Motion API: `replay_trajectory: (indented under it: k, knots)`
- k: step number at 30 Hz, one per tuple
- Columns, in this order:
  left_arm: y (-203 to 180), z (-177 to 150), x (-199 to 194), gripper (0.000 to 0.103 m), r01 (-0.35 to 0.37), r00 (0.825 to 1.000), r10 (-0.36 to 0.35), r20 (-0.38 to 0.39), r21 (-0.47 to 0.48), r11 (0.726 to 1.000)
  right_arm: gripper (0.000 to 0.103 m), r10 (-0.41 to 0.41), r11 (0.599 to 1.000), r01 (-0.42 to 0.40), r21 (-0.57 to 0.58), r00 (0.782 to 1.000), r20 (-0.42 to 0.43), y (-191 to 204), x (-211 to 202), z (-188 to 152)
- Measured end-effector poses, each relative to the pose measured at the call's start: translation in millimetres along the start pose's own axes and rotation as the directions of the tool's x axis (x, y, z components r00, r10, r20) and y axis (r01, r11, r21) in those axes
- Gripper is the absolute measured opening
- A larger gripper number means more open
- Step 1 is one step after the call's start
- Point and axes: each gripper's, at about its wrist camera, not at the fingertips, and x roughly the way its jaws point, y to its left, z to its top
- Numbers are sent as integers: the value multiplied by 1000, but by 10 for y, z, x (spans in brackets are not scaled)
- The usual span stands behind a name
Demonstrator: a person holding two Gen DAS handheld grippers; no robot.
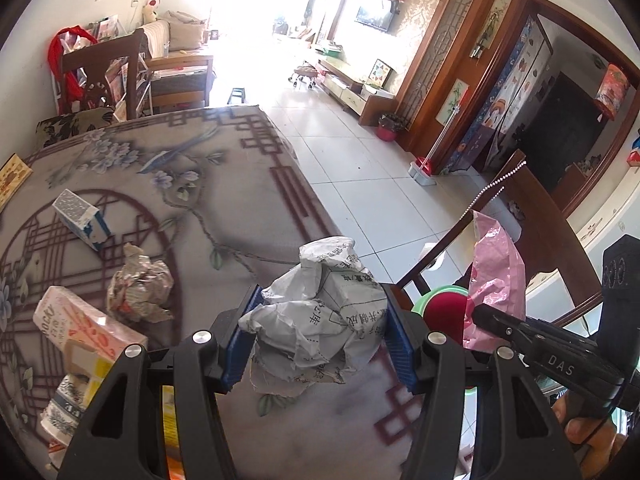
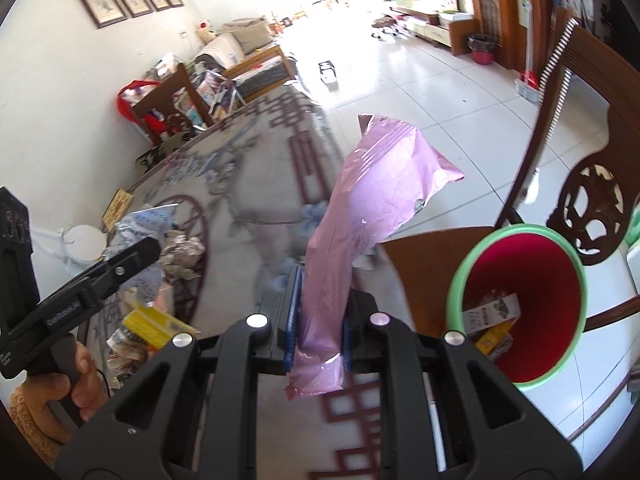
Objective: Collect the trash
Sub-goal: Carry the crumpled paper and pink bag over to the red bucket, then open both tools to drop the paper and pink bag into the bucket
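Note:
My left gripper point(image 1: 322, 320) is shut on a crumpled white paper ball point(image 1: 320, 320) with printed text, held above the table's right edge. My right gripper point(image 2: 320, 320) is shut on a pink plastic wrapper point(image 2: 360, 216) that stands up from the jaws; it also shows in the left wrist view point(image 1: 496, 276). A red bin with a green rim point(image 2: 520, 308) stands on a wooden chair seat to the right and holds some packaging; its rim shows in the left wrist view point(image 1: 440, 300).
On the patterned tablecloth point(image 1: 200, 184) lie a blue-white carton point(image 1: 80, 220), a crumpled foil wad point(image 1: 140, 288), a Pocky box point(image 1: 80, 328) and a paper cup point(image 1: 64, 408). Wooden chairs point(image 2: 592, 200) stand at the table's right and far ends.

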Motion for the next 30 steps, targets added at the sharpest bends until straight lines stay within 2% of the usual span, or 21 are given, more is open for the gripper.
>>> replay_trajectory:
  k: [7,12,13,15,16,20,26,30]
  knots:
    - [-419,102,212,55,19,1000,-19,-12,49,999,18,-45,996,50,76,997,-62,-579,139,-16]
    - [-764,201,396,55,60,998,-58,-25,97,993,20,-88,989,100,113,990,-107,-960,270,-47]
    - [-842,211,434,55,70,997,-67,-32,109,992,25,-106,986,118,120,989,-107,-1034,282,-53]
    - [-996,224,501,55,85,996,-80,-44,134,987,57,-131,981,145,127,985,-114,-1137,306,-66]
    - [-1064,225,532,55,92,995,-86,-49,147,985,77,-144,978,160,131,982,-125,-1192,322,-78]
    - [-1285,222,639,55,116,992,-104,-73,184,976,80,-167,967,184,176,980,-106,-1402,230,-138]
    - [-1548,232,835,55,167,983,-146,-110,222,961,80,-198,945,198,259,980,-26,-1620,-63,-194]
    - [-1788,199,1016,55,213,972,-177,-156,254,943,80,-245,924,219,314,968,46,-1692,-311,-202]
